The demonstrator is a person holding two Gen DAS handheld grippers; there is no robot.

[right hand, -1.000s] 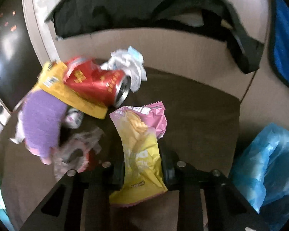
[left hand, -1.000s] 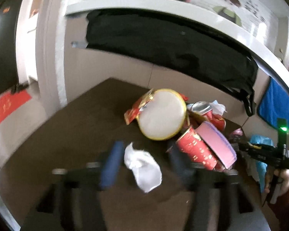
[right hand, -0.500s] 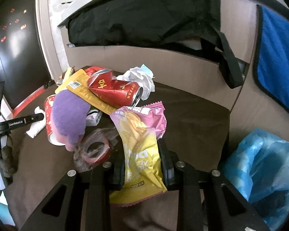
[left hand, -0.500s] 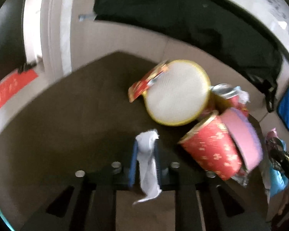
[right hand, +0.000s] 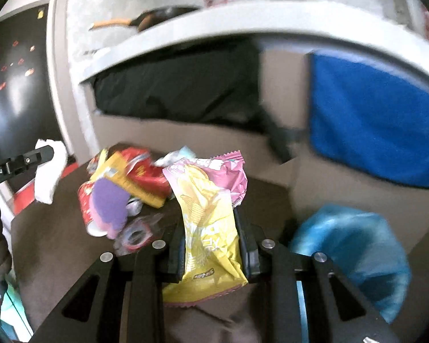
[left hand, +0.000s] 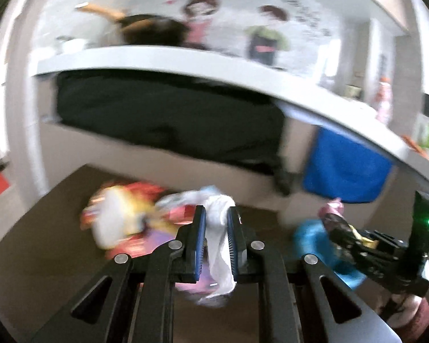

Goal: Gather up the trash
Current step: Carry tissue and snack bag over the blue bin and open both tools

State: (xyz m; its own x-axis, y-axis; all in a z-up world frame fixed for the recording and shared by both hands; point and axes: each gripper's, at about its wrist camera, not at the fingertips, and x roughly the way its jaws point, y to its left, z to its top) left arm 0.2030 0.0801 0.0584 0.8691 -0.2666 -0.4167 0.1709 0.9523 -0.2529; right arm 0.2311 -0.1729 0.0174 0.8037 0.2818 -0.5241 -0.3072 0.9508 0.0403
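L gripper (left hand: 216,214) was clamped on a crumpled white tissue (left hand: 218,237), held clear above the dark brown tabletop (left hand: 43,228). R gripper (right hand: 210,223) was clenched on a yellow-and-pink crinkled snack wrapper (right hand: 208,214), also off the surface. Just beyond lay the trash pile (right hand: 123,188): red cans, purple lid, yellow packet, blurred. Light blue plastic bag (right hand: 354,243) sat off the table's right edge. Farther back: beige panel w/ black cloth (left hand: 168,114) and blue towel (right hand: 371,125) hanging under a white counter (left hand: 186,63); cartoon wall stickers behind.
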